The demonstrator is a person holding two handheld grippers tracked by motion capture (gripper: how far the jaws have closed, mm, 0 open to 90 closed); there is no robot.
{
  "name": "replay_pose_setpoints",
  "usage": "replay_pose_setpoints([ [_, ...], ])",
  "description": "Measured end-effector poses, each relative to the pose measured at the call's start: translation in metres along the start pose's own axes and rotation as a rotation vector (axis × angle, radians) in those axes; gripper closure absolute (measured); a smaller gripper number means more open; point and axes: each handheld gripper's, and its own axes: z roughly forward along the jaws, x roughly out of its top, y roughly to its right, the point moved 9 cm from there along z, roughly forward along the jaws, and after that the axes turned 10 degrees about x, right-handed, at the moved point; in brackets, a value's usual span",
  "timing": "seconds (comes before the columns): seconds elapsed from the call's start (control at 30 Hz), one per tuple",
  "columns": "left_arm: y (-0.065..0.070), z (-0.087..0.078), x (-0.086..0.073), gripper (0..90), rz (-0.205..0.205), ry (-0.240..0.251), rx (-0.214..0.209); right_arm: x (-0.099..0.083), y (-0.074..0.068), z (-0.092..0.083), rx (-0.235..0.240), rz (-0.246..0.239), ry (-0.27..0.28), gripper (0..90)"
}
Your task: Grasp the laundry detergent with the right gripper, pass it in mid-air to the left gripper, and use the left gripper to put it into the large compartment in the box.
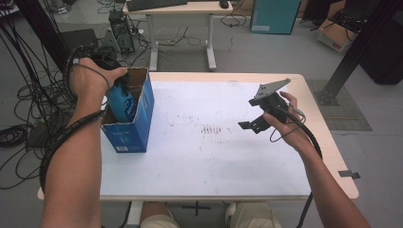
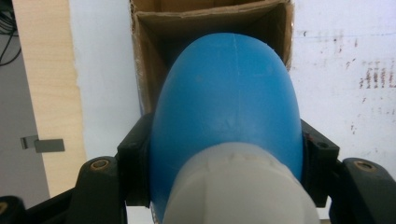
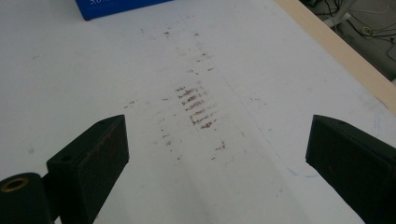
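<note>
The left gripper [image 1: 115,81] is clamped on a blue bottle [image 1: 122,102], its two black jaws pressing the bottle's flanks just below the white cap [image 2: 238,186], and it holds the bottle over and partly inside the open top of the blue cardboard box [image 1: 142,118] that stands near the left edge of the table [image 1: 214,166]. Everything that comes next turns on one relation: the bottle's long axis runs straight away from the gripper, cap toward the hand and rounded base toward the box, and in the left gripper view the base sits squarely inside the brown inner walls of the box [image 2: 149,60], with bare cardboard showing on both sides of it. The bottle looks lined up with the opening, so I judge that a plain lowering along that axis should seat it; a tilt toward either side wall could catch the rim (the gap on each side looks slim). How deep the base already reaches inside the box cannot be told. The right gripper [image 1: 252,124] hangs well to the right of the box, above the scuffed middle of the white tabletop, its jaws spread wide with nothing between them. The left hand [image 1: 88,76] is plainly the one at the box; the right hand [image 1: 285,118] has no part in this step.
</note>
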Motion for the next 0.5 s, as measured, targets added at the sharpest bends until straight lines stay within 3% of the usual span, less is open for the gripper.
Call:
replay_pose_setpoints([
  [0.5, 0.008, 0.029, -0.004, 37.0, 0.015, 0.01, 0.015, -0.006, 0.001, 0.007, 0.007, 0.009, -0.008, 6.0],
])
